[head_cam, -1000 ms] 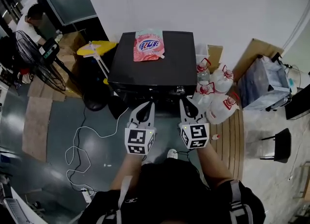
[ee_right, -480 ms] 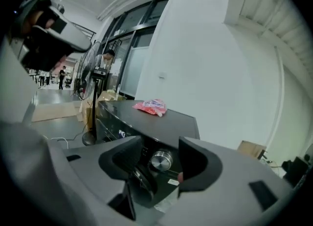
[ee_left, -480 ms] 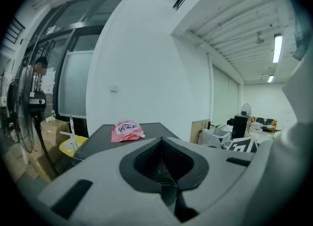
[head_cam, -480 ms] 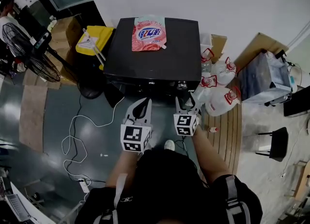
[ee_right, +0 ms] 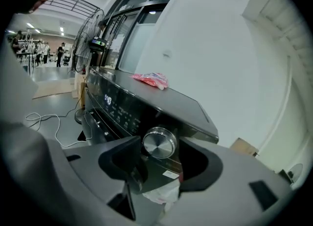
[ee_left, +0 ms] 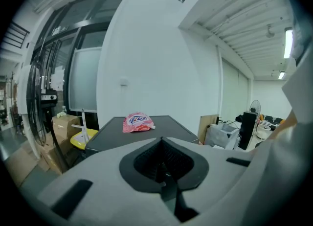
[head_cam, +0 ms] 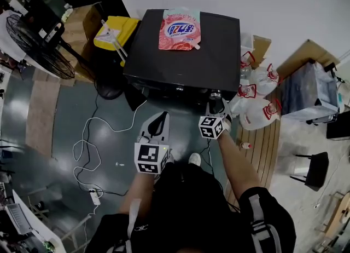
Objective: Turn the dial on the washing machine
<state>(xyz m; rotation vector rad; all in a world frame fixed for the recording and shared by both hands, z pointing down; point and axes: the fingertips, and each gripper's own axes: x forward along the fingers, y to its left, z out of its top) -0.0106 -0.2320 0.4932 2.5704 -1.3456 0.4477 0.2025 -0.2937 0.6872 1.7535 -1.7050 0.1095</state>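
Observation:
The black washing machine [head_cam: 186, 63] is seen from above, with a pink detergent pouch [head_cam: 180, 29] on its lid. Its silver dial [ee_right: 159, 143] sits at the right end of the front control panel [ee_right: 117, 110]. My right gripper [ee_right: 159, 166] is open just in front of the dial, which stands between the two dark fingers [ee_right: 122, 164] with gaps on both sides. In the head view the right gripper [head_cam: 216, 107] is up against the machine's front right corner. My left gripper [head_cam: 158, 119] hangs lower and left, away from the machine, its jaws shut on nothing [ee_left: 164, 166].
White jugs with red handles [head_cam: 257, 101] crowd the floor right of the machine. A standing fan [head_cam: 41, 49] and a yellow item [head_cam: 115, 32] stand to its left. A white cable [head_cam: 90, 148] loops over the floor. A grey bin [head_cam: 311, 93] and a chair [head_cam: 311, 170] are at far right.
My right gripper has moved forward to the dial and its jaws have gone from shut to open. The left gripper has stayed back and shut.

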